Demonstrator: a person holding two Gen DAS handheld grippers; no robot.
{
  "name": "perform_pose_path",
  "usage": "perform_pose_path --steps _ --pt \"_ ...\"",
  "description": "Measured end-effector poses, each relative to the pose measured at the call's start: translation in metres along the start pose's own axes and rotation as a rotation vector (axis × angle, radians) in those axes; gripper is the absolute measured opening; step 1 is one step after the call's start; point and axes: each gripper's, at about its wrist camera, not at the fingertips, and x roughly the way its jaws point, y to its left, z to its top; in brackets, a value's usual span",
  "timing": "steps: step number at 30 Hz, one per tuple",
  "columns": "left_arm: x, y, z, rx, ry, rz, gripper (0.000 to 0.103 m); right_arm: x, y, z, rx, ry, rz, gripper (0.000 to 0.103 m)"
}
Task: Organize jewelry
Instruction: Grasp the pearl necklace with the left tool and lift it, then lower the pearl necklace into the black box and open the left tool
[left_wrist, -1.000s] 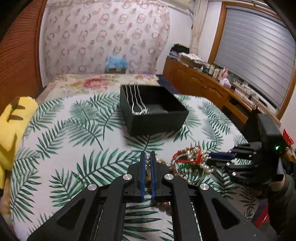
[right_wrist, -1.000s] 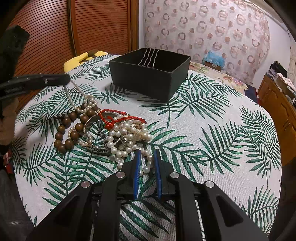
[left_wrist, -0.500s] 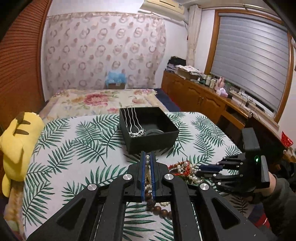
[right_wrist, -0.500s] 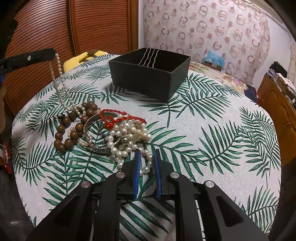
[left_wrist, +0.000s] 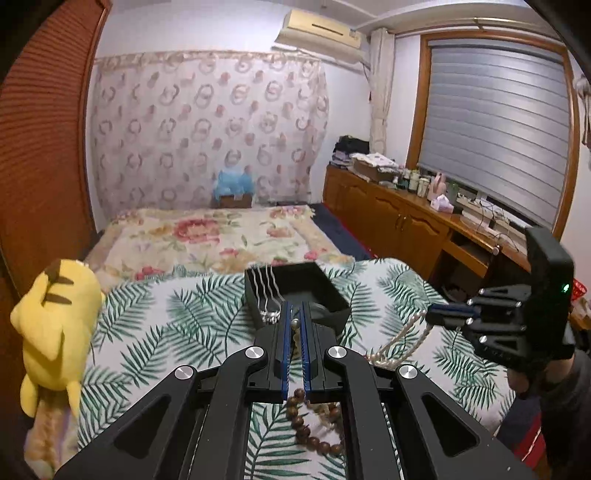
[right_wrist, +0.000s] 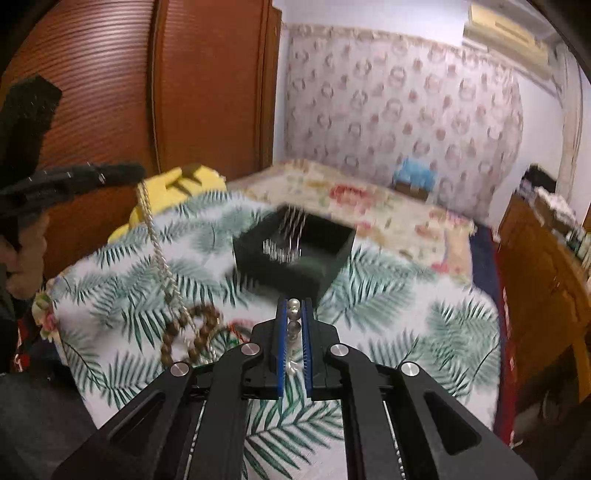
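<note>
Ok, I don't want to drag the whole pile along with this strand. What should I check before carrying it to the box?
1. Left gripper clamps the pearl necklace: ok, a pearl sits between its fingers.
2. Right gripper clamps it too: ok, pearls show between its fingers.
3. Necklace free of other jewelry: not ok, the wooden bead bracelet appears caught up with it.
4. Black box open, with room: ok, only the silver chains drape over one wall.
5. Necklace's low loop off the tablecloth: cannot tell, the grippers hide it.
</note>
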Motion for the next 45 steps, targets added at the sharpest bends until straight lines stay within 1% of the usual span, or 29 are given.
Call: perform_pose_path --steps 4,10,19,22,27,40,45 --pt "-0.008 -0.006 0.012 0.024 -0.025 0.001 0.004 -0.021 0.001 0.023 -0.021 -0.061 -0.017 0.008" --pt "-0.016 -0.013 0.028 0.045 -0.056 -0.004 0.004 -0.042 0.000 0.048 -0.032 -0.126 -0.033 0.008" --pt "-0.018 -0.015 0.057 0.077 -0.103 -0.008 0.004 -0.055 -0.003 0.082 -0.065 -0.194 -0.060 0.008" --pt "-0.012 -0.015 0.068 0.090 -0.112 -0.016 0.004 -0.051 -0.006 0.095 -0.075 -0.205 -0.062 0.008" --pt "0.012 -0.008 0.085 0.093 -0.105 -0.026 0.004 -0.039 -0.016 0.115 -0.067 -0.214 -0.055 0.008" --pt "0.063 0.006 0.133 0.064 -0.066 -0.073 0.004 0.008 -0.039 0.168 -0.075 -0.187 -0.016 0.008" --pt "0.086 0.013 0.132 0.048 -0.027 -0.079 0.004 0.034 -0.052 0.172 -0.060 -0.163 0.005 0.008"
